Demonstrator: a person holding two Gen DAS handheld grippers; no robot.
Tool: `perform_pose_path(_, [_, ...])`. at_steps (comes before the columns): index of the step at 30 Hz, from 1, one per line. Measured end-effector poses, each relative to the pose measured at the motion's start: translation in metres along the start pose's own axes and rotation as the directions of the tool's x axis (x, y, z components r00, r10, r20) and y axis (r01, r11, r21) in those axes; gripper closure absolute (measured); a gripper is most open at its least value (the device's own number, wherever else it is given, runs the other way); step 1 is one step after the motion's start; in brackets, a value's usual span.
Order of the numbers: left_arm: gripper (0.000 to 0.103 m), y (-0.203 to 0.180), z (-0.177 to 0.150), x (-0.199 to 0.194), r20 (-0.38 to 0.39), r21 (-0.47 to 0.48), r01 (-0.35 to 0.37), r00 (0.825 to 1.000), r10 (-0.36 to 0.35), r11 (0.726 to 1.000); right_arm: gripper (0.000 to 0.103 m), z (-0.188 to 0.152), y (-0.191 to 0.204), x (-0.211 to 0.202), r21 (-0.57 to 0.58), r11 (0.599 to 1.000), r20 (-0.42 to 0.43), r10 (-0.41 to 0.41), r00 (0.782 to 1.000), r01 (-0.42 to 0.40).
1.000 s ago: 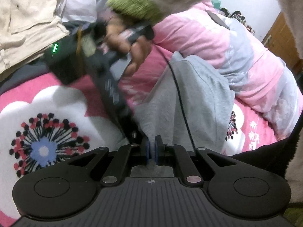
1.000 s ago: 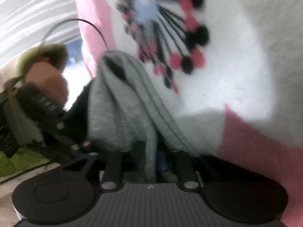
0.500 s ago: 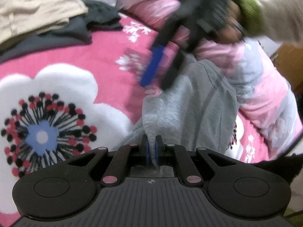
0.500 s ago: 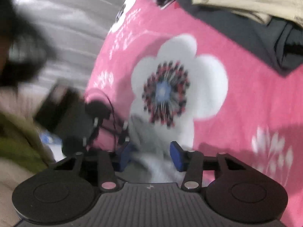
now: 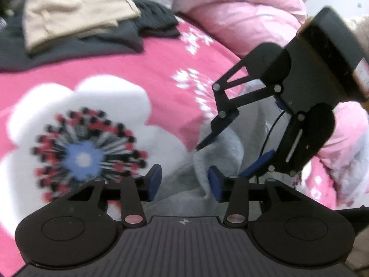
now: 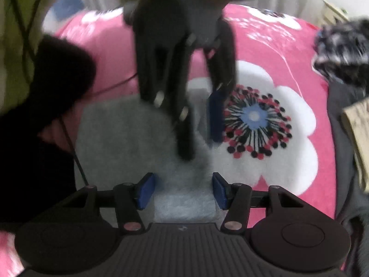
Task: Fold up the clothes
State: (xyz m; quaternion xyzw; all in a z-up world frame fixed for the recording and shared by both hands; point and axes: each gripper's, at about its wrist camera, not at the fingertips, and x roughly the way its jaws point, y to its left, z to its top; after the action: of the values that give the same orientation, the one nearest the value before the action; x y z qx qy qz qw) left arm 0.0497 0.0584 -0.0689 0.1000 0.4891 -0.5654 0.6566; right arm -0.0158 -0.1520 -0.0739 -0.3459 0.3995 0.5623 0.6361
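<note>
Clothes pile (image 5: 69, 16) behind grey garment (image 5: 221, 154), pink quilt (image 5: 242, 11) rt.

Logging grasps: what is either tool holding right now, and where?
Nothing. Left tool and right tool both stand open over the grey garment.

Pink flowered bed cover (image 5: 129, 64), grey garment (image 5: 221, 152) lying on it, beige and dark clothes (image 5: 69, 7), seemingly stacked

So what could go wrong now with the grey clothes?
Both grippers are open, the left gripper and the right gripper, so nothing holds the grey garment; its bunched fold might slump. The two grippers are also close together over it, so they might bump. A black cable lies across the cloth and could snag on the next grab.
</note>
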Motion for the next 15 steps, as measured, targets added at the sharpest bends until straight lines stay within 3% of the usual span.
perform_pose_path(6, [0.056, -0.037, -0.007, -0.023, 0.02, 0.158, -0.028, 0.999, 0.025, 0.987, 0.044, -0.003, 0.015, -0.004, -0.135, 0.988, 0.023, -0.076, 0.997, 0.079])
perform_pose_path(11, [0.056, -0.07, -0.025, -0.017, -0.01, 0.36, -0.095, 0.994, 0.105, 0.928, 0.043, -0.005, 0.037, -0.005, -0.279, 0.95, 0.05, -0.129, 0.99, 0.138])
perform_pose_path(15, [0.056, -0.063, -0.028, -0.016, 0.003, 0.331, -0.131, 0.99, 0.138, 0.935, 0.04, -0.008, 0.055, -0.005, -0.389, 0.903, 0.077, -0.167, 0.983, 0.184])
